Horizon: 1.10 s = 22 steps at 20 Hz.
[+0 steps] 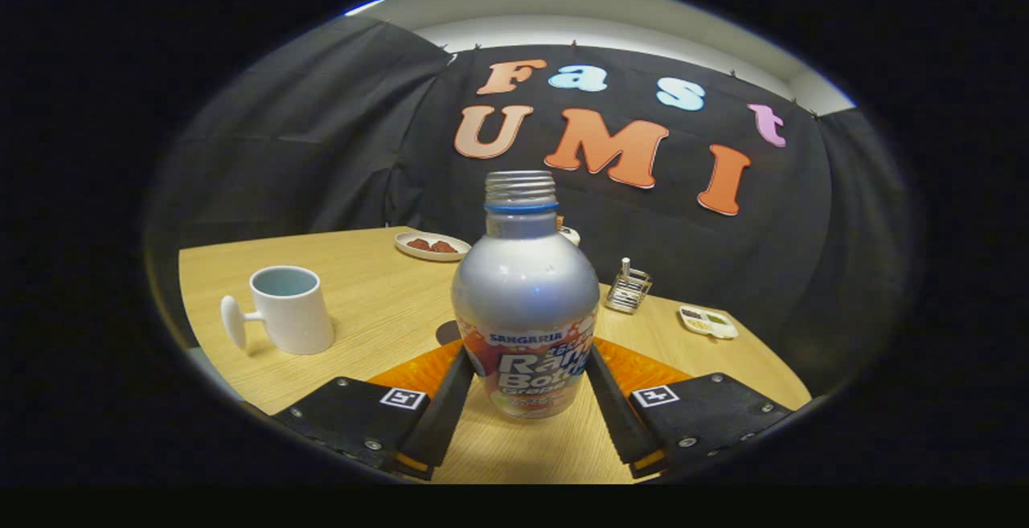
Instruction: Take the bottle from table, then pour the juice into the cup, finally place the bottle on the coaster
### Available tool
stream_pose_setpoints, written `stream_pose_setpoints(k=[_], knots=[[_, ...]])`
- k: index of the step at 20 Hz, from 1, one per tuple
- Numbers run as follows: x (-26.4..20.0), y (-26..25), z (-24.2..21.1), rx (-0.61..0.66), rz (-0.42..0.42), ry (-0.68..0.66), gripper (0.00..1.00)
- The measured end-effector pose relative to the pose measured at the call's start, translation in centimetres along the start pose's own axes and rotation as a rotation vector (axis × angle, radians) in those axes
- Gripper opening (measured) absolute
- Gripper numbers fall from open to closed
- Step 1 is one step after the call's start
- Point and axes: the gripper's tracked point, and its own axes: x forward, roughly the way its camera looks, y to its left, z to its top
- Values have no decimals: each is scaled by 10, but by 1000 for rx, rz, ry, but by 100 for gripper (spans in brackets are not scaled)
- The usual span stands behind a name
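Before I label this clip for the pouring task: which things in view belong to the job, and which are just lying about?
Job:
- bottle, uncapped, upright between the fingers of the gripper, which press its sides
- cup, off to the side
- orange coaster, behind the bottle

Lying about:
- plate of food
- small metal rack
- little divided dish

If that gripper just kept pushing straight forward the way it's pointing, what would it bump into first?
Nothing new at first: the gripper already has the silver uncapped bottle with a printed label between its fingers, which appear to press its sides. Going on, it would push the bottle over the round orange coaster lying just beyond, though depth is hard to judge.
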Motion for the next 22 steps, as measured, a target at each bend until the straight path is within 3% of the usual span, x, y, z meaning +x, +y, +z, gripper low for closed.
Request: stream_pose_setpoints(k=[9, 22], knots=[[18, 9, 12, -306, -105, -14, 77], [27, 37, 43, -773, -179, -132, 77]])
